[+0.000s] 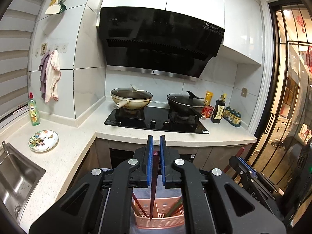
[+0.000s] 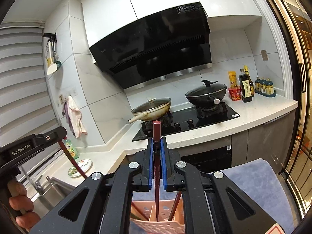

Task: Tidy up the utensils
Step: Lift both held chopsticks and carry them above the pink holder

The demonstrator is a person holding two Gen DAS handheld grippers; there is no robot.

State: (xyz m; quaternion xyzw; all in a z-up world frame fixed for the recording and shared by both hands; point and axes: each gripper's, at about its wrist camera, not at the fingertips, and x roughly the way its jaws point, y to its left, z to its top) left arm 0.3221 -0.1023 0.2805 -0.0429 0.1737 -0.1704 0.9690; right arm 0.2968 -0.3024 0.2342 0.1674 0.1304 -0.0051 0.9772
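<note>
Both grippers, left gripper [image 1: 156, 146] and right gripper [image 2: 157, 146], pinch 1 dark red chopstick [image 2: 156, 136] each; lower tips straight into the near pink holder [image 1: 159, 222], without snagging dividers

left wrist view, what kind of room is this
A home kitchen, by the look of it. A black range hood hangs over a gas hob with two lidded woks on it, a steel sink is set into the counter, and sauce bottles stand by the wall.

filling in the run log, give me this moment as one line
left gripper: shut on chopstick | right gripper: shut on chopstick | both above pink basket
</note>
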